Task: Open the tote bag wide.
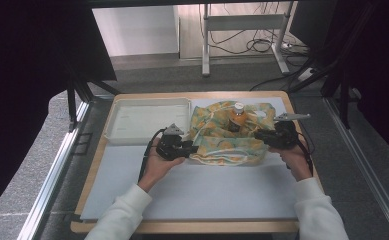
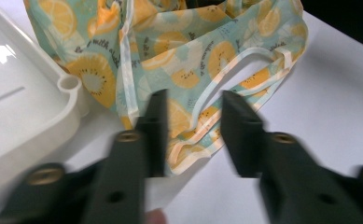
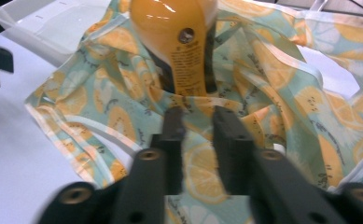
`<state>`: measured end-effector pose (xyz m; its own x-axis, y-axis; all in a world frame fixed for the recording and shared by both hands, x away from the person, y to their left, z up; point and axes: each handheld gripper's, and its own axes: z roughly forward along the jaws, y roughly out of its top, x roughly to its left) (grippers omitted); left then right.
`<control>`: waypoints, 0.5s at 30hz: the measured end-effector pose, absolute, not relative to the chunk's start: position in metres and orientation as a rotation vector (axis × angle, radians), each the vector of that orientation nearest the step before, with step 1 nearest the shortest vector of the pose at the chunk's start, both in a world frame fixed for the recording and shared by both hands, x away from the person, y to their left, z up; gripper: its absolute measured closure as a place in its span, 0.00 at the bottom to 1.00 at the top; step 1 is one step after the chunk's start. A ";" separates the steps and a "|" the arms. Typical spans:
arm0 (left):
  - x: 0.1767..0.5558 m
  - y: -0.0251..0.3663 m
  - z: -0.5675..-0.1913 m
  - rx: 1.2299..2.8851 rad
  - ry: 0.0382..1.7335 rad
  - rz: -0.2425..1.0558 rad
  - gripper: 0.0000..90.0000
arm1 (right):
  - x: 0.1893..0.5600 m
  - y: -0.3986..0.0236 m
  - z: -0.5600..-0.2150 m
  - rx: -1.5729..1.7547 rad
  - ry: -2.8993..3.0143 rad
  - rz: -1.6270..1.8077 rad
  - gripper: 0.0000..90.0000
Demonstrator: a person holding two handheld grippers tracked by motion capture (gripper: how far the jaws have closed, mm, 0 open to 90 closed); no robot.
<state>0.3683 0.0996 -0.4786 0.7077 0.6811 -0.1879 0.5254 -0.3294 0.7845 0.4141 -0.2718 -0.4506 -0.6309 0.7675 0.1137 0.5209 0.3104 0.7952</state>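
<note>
The desk (image 1: 192,192) has a wide bare stretch of pale mat in front of the person, between the forearms and the near edge. Farther back, the room is taken up: a white plastic tray (image 1: 132,131) sits at the back left, and the printed cloth bag (image 1: 227,145) spreads from just beside the tray's right rim almost to the desk's right edge.

The left tool (image 1: 191,149) is held low in the left hand (image 1: 157,162), pointing right toward the bag's near left corner. In the left gripper view its jaws stand apart, with the bag's hem and a loop of its handle lying between and beyond them; the pads do not press on the cloth. The right tool (image 1: 258,135) comes in from the right in the right hand (image 1: 292,160), pointing left at the bag. Its jaws stand a little apart over the fabric, gripping nothing, just short of the bottle (image 3: 179,42).

The bag is thin, crumpled fabric, pale green with orange citrus slices and cream piping along the edges. The bottle stands upright in the bag's opening, smooth and glossy, with orange contents, a white cap and a printed label. The tray is rigid, shallow, with rounded corners.
</note>
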 end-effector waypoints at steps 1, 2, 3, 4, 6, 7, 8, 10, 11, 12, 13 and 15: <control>0.367 0.100 -0.477 2.010 0.922 0.222 0.61 | 0.412 -0.271 -0.450 1.155 2.295 1.227 0.67; 0.366 0.101 -0.476 2.010 0.922 0.223 0.58 | 0.411 -0.270 -0.449 1.152 2.296 1.221 0.60; 0.366 0.102 -0.474 2.006 0.919 0.220 0.54 | 0.410 -0.269 -0.448 1.149 2.290 1.206 0.54; 0.365 0.103 -0.473 2.005 0.917 0.220 0.50 | 0.409 -0.268 -0.448 1.140 2.289 1.193 0.50; 0.364 0.104 -0.470 2.008 0.915 0.232 0.44 | 0.407 -0.266 -0.446 1.114 2.293 1.196 0.45; 0.363 0.105 -0.470 2.008 0.915 0.236 0.41 | 0.406 -0.266 -0.446 1.109 2.288 1.203 0.43; 0.363 0.106 -0.469 2.003 0.914 0.238 0.40 | 0.406 -0.265 -0.445 1.108 2.288 1.209 0.42; 0.363 0.107 -0.468 2.002 0.912 0.251 0.39 | 0.406 -0.265 -0.444 1.101 2.290 1.219 0.40; 0.363 0.108 -0.467 2.000 0.912 0.257 0.38 | 0.406 -0.264 -0.444 1.097 2.293 1.220 0.40; 0.363 0.109 -0.467 1.999 0.911 0.262 0.37 | 0.406 -0.264 -0.444 1.094 2.297 1.221 0.39; 0.362 0.110 -0.466 1.993 0.911 0.265 0.37 | 0.406 -0.264 -0.444 1.091 2.300 1.224 0.39; 0.362 0.110 -0.465 1.987 0.915 0.270 0.37 | 0.406 -0.263 -0.443 1.092 2.306 1.222 0.38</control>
